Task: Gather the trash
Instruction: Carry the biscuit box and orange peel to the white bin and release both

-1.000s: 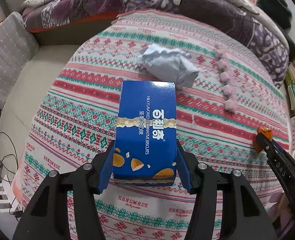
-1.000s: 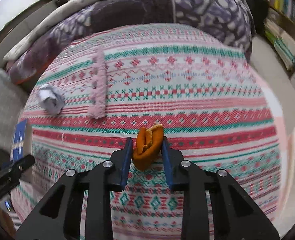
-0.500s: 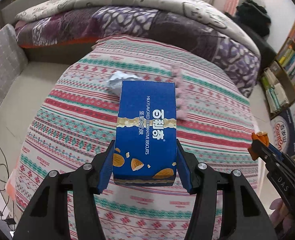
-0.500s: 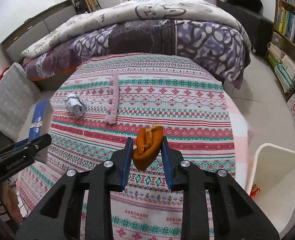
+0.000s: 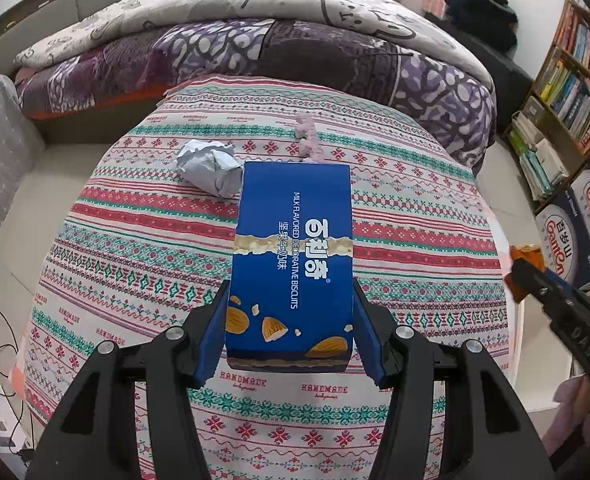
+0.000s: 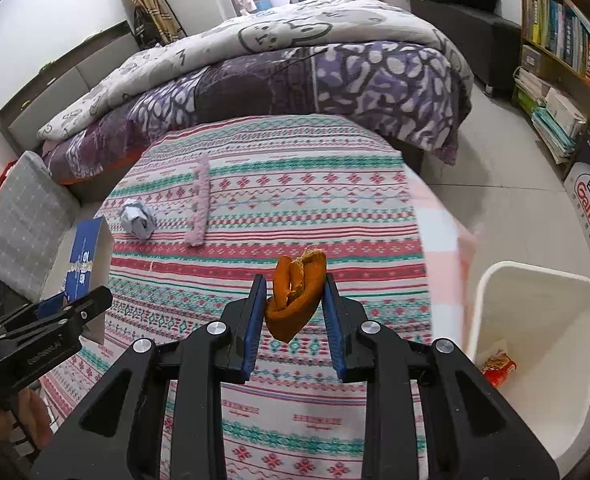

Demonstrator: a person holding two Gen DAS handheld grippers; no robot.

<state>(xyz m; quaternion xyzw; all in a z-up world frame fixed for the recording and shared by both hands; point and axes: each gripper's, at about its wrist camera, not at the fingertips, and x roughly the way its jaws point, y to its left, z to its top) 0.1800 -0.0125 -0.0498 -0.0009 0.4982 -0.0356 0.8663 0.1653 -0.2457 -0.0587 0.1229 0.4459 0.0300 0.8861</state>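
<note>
My left gripper (image 5: 291, 330) is shut on a blue biscuit box (image 5: 293, 256) and holds it above the patterned round table (image 5: 143, 264). The box also shows at the left of the right wrist view (image 6: 85, 256). My right gripper (image 6: 293, 312) is shut on an orange peel (image 6: 295, 292), held above the table's right part. The peel shows in the left wrist view (image 5: 527, 256) at the right edge. A crumpled grey paper ball (image 5: 211, 166) lies on the table's far left, also seen in the right wrist view (image 6: 137, 218).
A white bin (image 6: 535, 344) stands on the floor right of the table, with a red wrapper (image 6: 497, 368) inside. A pink fuzzy strip (image 6: 199, 204) lies on the table. A bed (image 6: 295, 64) is behind, bookshelves (image 6: 555, 40) and boxes (image 5: 575, 224) at right.
Both grippers have lifted and drawn back from the table with their loads. The bin has come into the right wrist view.
</note>
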